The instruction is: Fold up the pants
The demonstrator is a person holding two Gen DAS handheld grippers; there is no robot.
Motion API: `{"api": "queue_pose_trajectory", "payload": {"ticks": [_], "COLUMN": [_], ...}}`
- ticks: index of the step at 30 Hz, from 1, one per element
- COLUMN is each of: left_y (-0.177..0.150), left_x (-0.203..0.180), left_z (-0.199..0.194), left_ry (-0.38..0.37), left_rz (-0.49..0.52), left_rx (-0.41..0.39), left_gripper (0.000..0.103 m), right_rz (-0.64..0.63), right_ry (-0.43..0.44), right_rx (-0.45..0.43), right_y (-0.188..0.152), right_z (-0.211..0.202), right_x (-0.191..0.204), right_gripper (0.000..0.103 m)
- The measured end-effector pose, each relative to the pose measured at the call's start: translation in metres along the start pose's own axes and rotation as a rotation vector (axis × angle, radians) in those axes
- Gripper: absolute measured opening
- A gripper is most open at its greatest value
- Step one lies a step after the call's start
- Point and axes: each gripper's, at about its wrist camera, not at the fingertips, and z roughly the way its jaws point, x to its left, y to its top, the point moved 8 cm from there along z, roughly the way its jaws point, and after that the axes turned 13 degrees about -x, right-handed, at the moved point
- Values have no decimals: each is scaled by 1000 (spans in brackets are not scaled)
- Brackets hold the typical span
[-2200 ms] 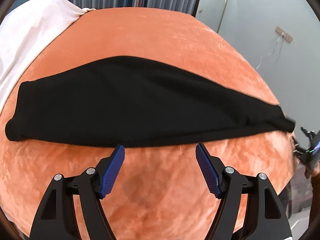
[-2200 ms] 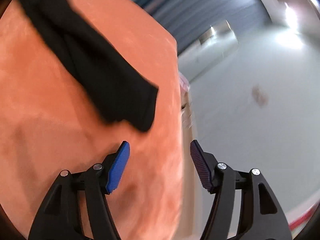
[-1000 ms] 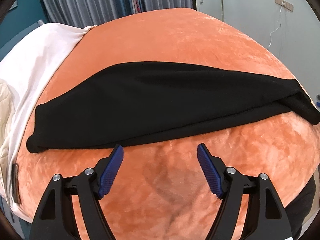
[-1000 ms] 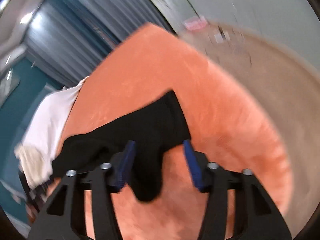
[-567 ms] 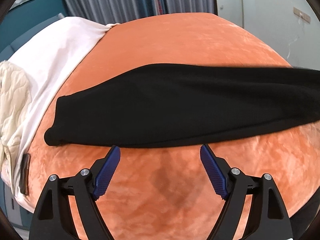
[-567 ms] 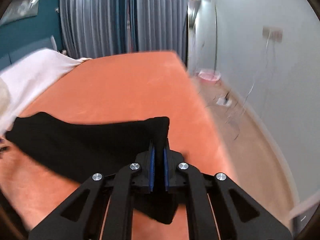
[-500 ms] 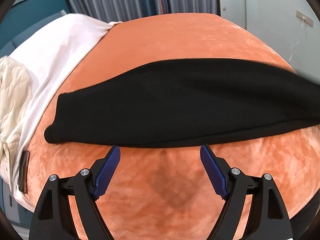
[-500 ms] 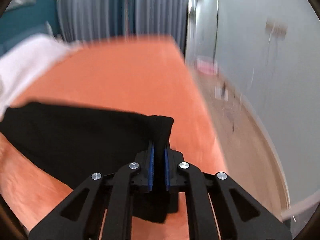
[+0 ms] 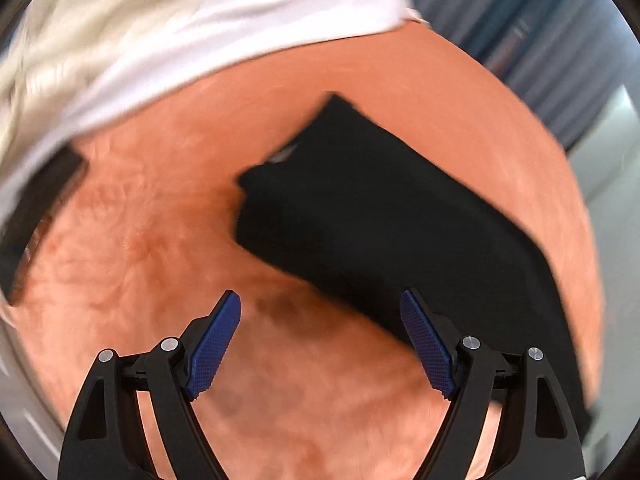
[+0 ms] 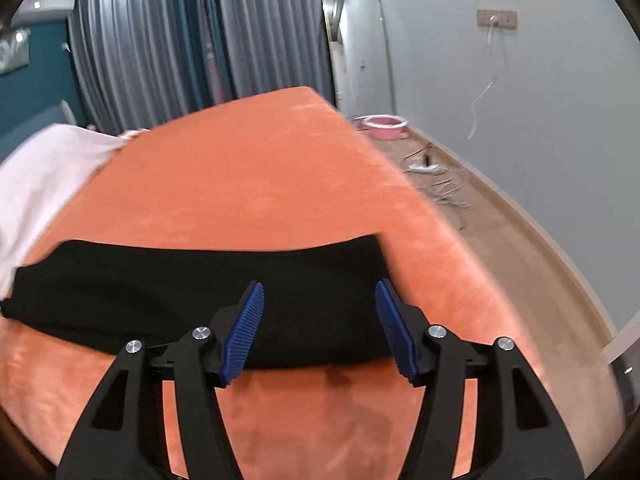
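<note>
The black pants (image 10: 192,292) lie flat as a long folded strip across the orange bed cover (image 10: 248,184). In the left wrist view the pants (image 9: 384,224) run from the middle to the lower right, one squared end towards the upper left. My left gripper (image 9: 320,340) is open and empty, just in front of the pants' near edge, its right finger over the cloth. My right gripper (image 10: 318,328) is open and empty, its fingers over the pants' right end.
A white sheet (image 9: 192,12) covers the bed's far left side, also in the right wrist view (image 10: 44,168). A dark flat object (image 9: 36,208) lies at the bed's left edge. The bed's right edge drops to a wooden floor (image 10: 520,240) with cables and a pink bowl (image 10: 386,124).
My right gripper has opened and let go of the pants' end, which now lies on the bed. My left gripper has swung left towards the pants' other end, with motion blur.
</note>
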Motion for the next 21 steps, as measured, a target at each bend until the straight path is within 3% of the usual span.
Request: {"api": "queue_pose_trajectory", "payload": {"ticks": [4, 6, 7, 8, 9, 12, 16, 17, 19, 21], "left_y": [8, 14, 20, 24, 31, 59, 81, 78, 61, 55], "left_x": [15, 14, 13, 9, 3, -16, -28, -23, -13, -9], "left_z": [39, 52, 55, 56, 55, 35, 29, 46, 80, 74], "left_ry": [-89, -115, -116, -127, -168, -257, -249, -193, -137, -156], "left_rz": [-132, -156, -141, -111, -96, -1, 195, 261, 296, 284], "left_rx": [138, 162, 148, 146, 141, 57, -93, -98, -7, -54], "left_gripper": [78, 71, 35, 23, 21, 19, 19, 20, 22, 29], "right_rz": [19, 8, 9, 12, 15, 15, 35, 34, 30, 49], "right_ry": [59, 79, 82, 88, 104, 120, 129, 119, 95, 62], "right_rx": [27, 50, 55, 60, 70, 53, 52, 65, 119, 153], "right_y": [-23, -34, -36, -39, -41, -40, -41, -47, -65, -79], "right_z": [-14, -14, -8, -5, -3, -2, 4, 10, 29, 34], "right_x": [38, 68, 82, 92, 106, 132, 151, 148, 141, 129], "right_gripper": [57, 57, 57, 57, 57, 57, 57, 57, 57, 57]}}
